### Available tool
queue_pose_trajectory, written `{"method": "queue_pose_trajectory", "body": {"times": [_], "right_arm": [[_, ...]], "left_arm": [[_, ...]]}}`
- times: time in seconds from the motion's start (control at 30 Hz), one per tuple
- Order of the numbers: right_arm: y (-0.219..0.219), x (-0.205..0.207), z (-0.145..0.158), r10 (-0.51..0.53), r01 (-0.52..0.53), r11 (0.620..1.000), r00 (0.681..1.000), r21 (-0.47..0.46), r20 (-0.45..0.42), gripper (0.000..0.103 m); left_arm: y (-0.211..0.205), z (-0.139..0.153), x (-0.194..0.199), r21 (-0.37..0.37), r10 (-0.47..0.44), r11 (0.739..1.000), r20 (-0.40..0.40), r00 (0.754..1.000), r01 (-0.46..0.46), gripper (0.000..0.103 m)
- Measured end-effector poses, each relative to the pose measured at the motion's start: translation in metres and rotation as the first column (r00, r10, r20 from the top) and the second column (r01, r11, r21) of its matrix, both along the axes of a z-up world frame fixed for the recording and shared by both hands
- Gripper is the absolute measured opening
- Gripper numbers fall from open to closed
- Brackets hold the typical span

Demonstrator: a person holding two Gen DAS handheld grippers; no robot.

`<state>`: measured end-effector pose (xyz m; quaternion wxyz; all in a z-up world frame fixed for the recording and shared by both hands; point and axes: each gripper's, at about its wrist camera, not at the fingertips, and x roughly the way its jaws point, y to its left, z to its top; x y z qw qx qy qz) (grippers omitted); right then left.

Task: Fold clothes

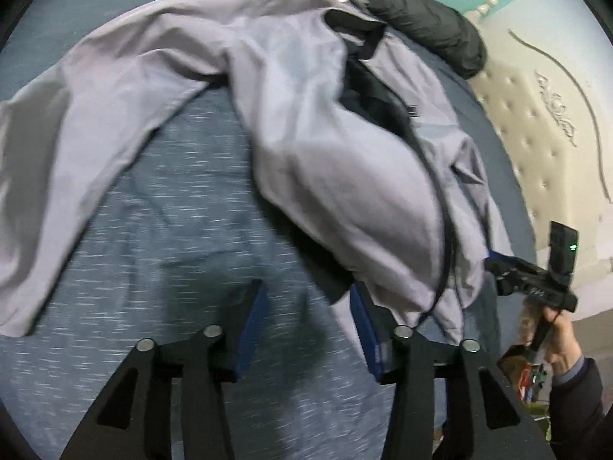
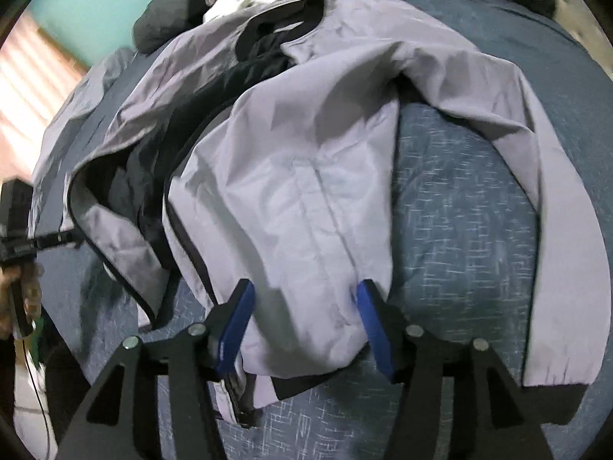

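Your grey jacket (image 2: 291,199) lies spread on the blue bedspread (image 1: 172,230), front up, zip undone, dark lining showing down the middle. Your right gripper (image 2: 302,326) has its claw spread wide with the near hem bunched between the fingers, not pinched. Your left gripper (image 1: 306,326) is spread too, over bare bedspread, its right finger just touching the hem. One sleeve (image 2: 536,191) trails out to the right, the other (image 1: 76,134) out to the left. No crisp fold shows anywhere; the front panels are rumpled, so closing them, tucking both sleeves and doubling the body all look outstanding. A dark padded garment (image 1: 421,19) waits at the far end.
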<state>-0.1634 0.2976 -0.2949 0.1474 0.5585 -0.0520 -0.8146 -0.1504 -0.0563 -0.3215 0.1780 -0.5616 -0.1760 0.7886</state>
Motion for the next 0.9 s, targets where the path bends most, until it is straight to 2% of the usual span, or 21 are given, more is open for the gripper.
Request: {"method": "queue_pose_trajectory", "body": {"times": [0.13,0.37,0.53,0.67,0.77,0.9], "right_arm": [[-0.009,-0.001,-0.007,0.035,-0.035,0.999,0.999,0.005,0.007,0.062],[0.004,-0.009,-0.019,-0.046,0.047,0.998,0.999,-0.035,0.028,0.062],[0.015,-0.004,-0.022,-0.057,0.059,0.996,0.998,-0.068,0.038,0.062],[0.02,0.01,-0.021,-0.027,0.032,0.995,0.998,-0.099,0.049,0.062],[0.017,0.014,-0.028,0.007,-0.001,0.997,0.997,-0.081,0.073,0.062],[0.009,0.009,-0.038,-0.009,0.016,0.996,0.997,-0.09,0.078,0.062]], "left_arm": [[0.026,0.001,-0.002,-0.017,-0.051,0.999,-0.013,0.999,0.051,0.051],[0.036,-0.015,-0.019,-0.049,-0.027,0.998,-0.002,1.0,0.027,0.051],[0.036,-0.032,-0.025,-0.069,-0.033,0.997,0.015,0.999,0.034,0.054],[0.035,-0.039,-0.027,-0.104,-0.05,0.993,0.014,0.999,0.052,0.055],[0.037,-0.043,-0.032,-0.108,-0.053,0.993,0.012,0.999,0.054,0.055],[0.05,-0.043,-0.04,-0.119,-0.064,0.991,-0.004,0.998,0.063,0.055]]}}
